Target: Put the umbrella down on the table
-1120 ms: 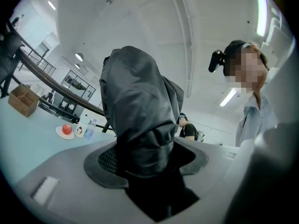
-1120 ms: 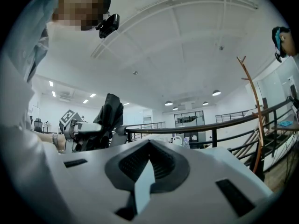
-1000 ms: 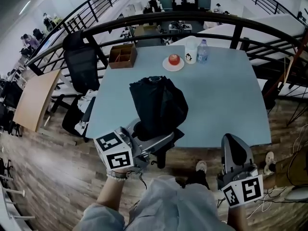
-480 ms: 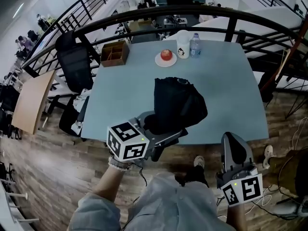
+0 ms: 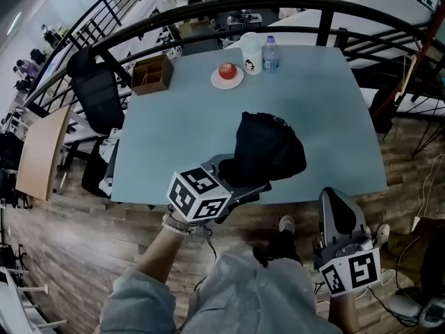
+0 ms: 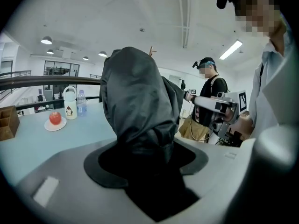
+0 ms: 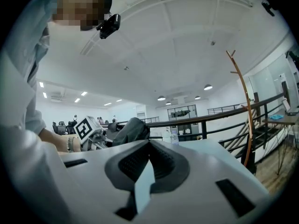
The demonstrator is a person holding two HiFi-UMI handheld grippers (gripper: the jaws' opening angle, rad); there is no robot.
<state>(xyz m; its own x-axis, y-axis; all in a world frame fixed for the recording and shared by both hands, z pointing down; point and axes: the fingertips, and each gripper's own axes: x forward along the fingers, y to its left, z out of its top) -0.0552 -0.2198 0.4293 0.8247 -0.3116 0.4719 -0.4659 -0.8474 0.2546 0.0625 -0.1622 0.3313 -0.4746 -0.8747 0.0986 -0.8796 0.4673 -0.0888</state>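
Note:
A black folded umbrella [image 5: 270,147] is over the near part of the light blue table [image 5: 174,138]; whether it rests on the top I cannot tell. My left gripper [image 5: 240,179] is shut on its near end, at the table's front edge. In the left gripper view the umbrella [image 6: 135,101] fills the space between the jaws and rises away from them. My right gripper [image 5: 336,200] is off the table at the lower right, shut and holding nothing. In the right gripper view its pads [image 7: 154,160] meet, and the umbrella [image 7: 131,129] shows at the left.
At the table's far side stand a wooden box [image 5: 153,74], an apple [image 5: 227,69] on a white plate [image 5: 219,82], a white flask [image 5: 250,53] and a water bottle [image 5: 270,53]. A black chair [image 5: 94,92] is to the left. A dark railing [image 5: 292,7] curves behind.
My left gripper has carried the umbrella to the right and lower, toward the table's front edge. My right gripper has hardly shifted.

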